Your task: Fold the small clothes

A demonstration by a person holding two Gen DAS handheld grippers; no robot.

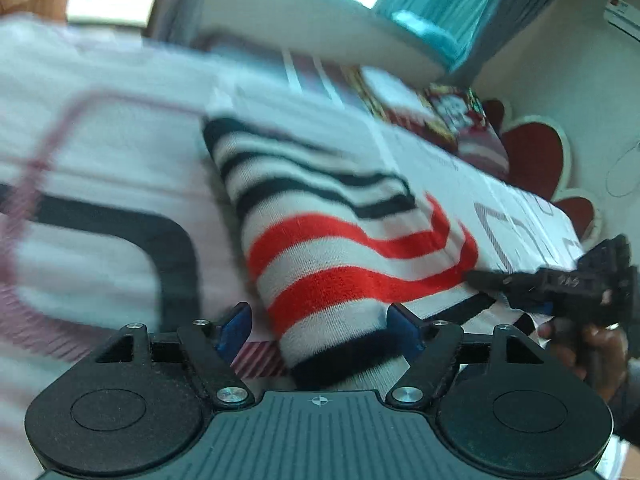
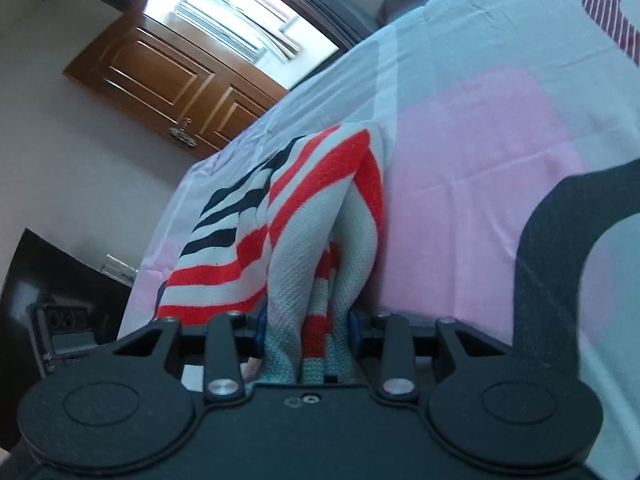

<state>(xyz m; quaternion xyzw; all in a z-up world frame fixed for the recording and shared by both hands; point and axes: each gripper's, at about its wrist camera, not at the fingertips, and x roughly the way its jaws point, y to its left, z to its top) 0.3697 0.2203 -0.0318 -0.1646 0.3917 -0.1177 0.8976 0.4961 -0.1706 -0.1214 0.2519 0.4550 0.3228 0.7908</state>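
Two views cover one striped knit garment on a bed.

Left wrist view: the sweater point(image 1: 320, 232), white with black and red bands, lies on the patterned sheet point(image 1: 100, 152) with its dark hem running between the left gripper point(image 1: 320, 320) fingers. The blue pads point(image 1: 236, 326) stand wide, clear of the cloth on both sides; nothing is held. At far right the right gripper point(image 1: 560, 280) reaches the garment's red edge, with a hand point(image 1: 592, 344) behind it. The picture is blurred at left.

Right wrist view: the sweater point(image 2: 280, 208) bunches in several folds between the right gripper point(image 2: 306, 332) fingers, which are partly closed and appear to pinch the gathered knit. The rest drapes forward onto the sheet point(image 2: 480, 140).

Assessment: the knit looks soft, light and limp, with no stiffness; it will sag and stretch if lifted from one point. Hold is best taken at hem corners or side edges, both grippers spaced apart.
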